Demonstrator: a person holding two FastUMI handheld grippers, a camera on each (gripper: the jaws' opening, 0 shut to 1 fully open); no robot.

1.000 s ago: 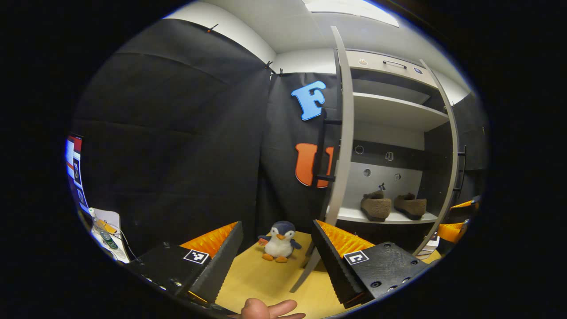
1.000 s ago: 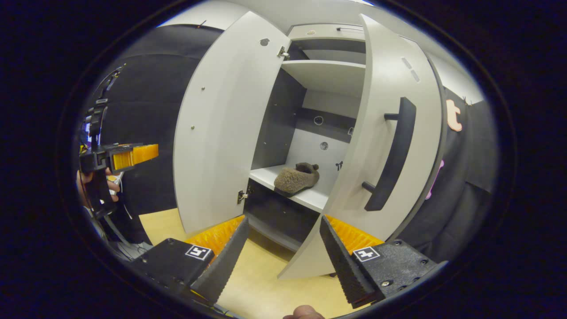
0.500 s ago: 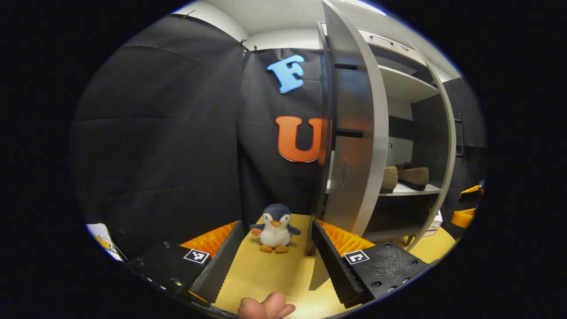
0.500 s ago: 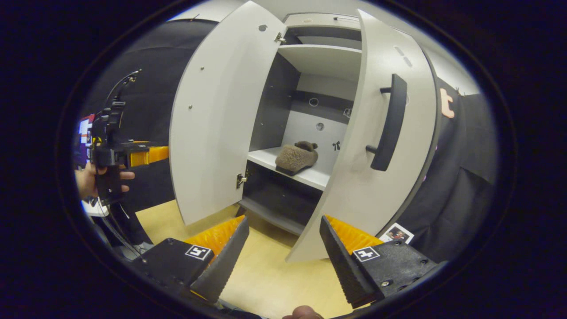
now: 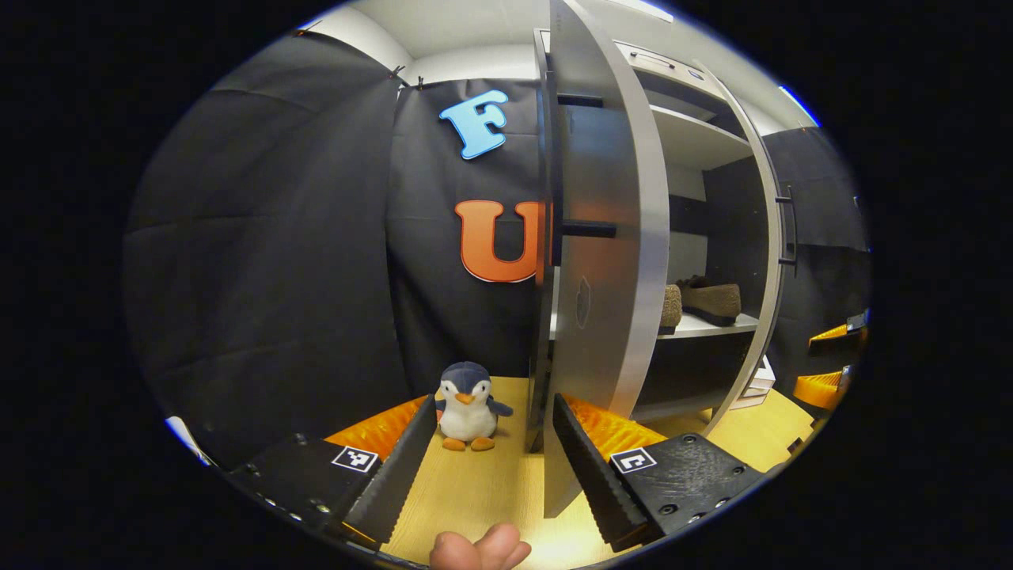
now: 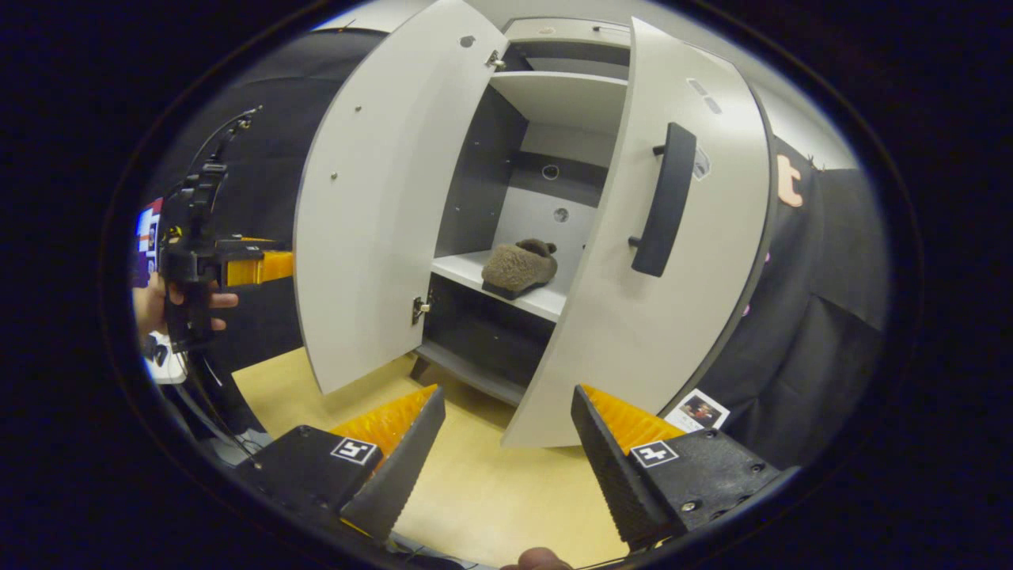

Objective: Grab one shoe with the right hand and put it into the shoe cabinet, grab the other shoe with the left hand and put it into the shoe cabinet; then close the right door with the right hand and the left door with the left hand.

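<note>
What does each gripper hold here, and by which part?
Nothing. The left gripper and right gripper are both open and empty; the shoes lie on the cabinet shelf.

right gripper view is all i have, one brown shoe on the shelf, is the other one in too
Observer: Yes, a second brown shoe sits beside it on the same shelf.
Operator: anything on the floor by the left door
Observer: A penguin plush stands on the floor on the handle side of the left door.
Operator: left hand-held gripper open
Observer: Yes, the left hand-held gripper is open and holds nothing.
</note>
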